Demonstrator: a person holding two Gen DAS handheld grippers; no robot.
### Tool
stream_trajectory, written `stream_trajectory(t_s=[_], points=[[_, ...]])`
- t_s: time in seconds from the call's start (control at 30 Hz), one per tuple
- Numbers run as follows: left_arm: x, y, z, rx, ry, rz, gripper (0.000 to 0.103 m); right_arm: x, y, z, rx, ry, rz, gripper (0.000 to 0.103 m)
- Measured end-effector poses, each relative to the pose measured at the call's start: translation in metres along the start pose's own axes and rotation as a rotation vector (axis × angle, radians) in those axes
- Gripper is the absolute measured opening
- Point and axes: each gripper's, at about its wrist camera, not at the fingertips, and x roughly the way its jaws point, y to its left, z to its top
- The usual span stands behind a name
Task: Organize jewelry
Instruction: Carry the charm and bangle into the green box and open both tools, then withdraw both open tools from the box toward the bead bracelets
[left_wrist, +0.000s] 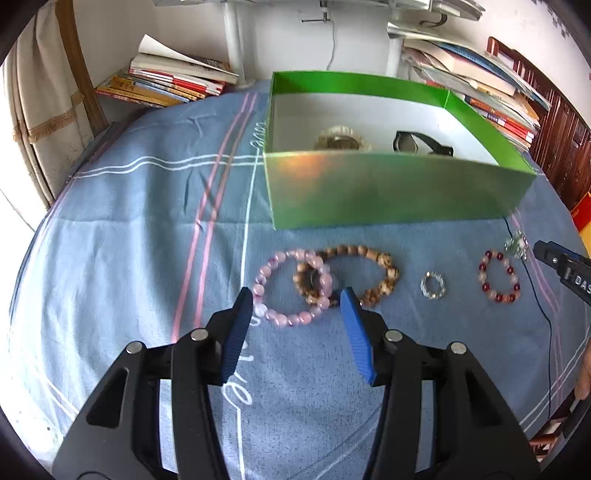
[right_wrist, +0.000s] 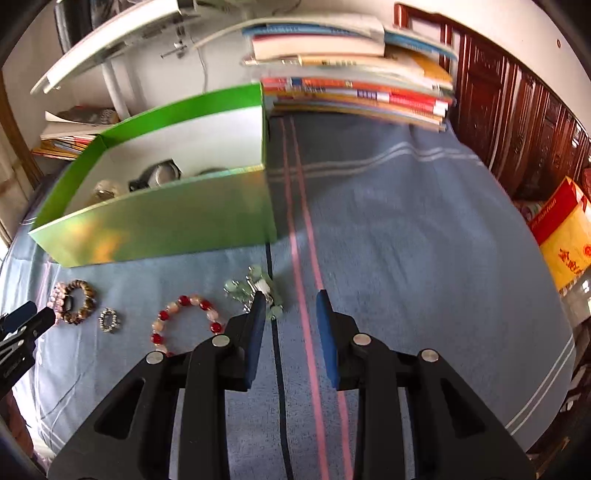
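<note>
A green box stands on the blue cloth, holding a pale bracelet and a black watch. In front of it lie a pink bead bracelet overlapping a brown wooden bead bracelet, a small silver ring-like piece, a red-and-pink bead bracelet and a pale green piece. My left gripper is open, just short of the pink and brown bracelets. My right gripper is open, its left finger beside the pale green piece.
Stacks of books lie at the back left and another book stack at the back right, behind the box. A dark wooden cabinet stands at the right. A thin black cable runs across the cloth.
</note>
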Motion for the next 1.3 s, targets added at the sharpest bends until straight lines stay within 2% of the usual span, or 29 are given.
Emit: stream_trajectory(t_s=[0.2,0.47,0.7,0.77,0.83,1.03,1.3], points=[[0.012,0.009,-0.003,-0.013,0.019,0.006,0.054,0.003,0.025,-0.003,-0.041,0.018,0.03,0.029],[0.008,0.019,-0.009,-0.03,0.012,0.005,0.057,0.001,0.059,-0.009,-0.121,0.048,0.071,0.029],[0.01,0.022,-0.008,-0.037,0.019,0.001,0.057,0.01,0.071,-0.015,-0.167,0.066,0.058,0.028],[0.011,0.022,-0.008,-0.038,0.02,-0.001,0.058,0.01,0.074,-0.015,-0.186,0.062,0.062,0.014],[0.011,0.023,-0.008,-0.039,0.022,-0.003,0.058,0.01,0.077,-0.015,-0.195,0.063,0.067,0.009],[0.013,0.021,-0.008,-0.038,0.03,0.002,0.059,0.007,0.075,-0.015,-0.187,0.057,0.069,0.008],[0.012,0.021,-0.008,-0.032,0.03,0.001,0.059,-0.013,0.062,-0.006,-0.15,0.003,0.062,0.008]])
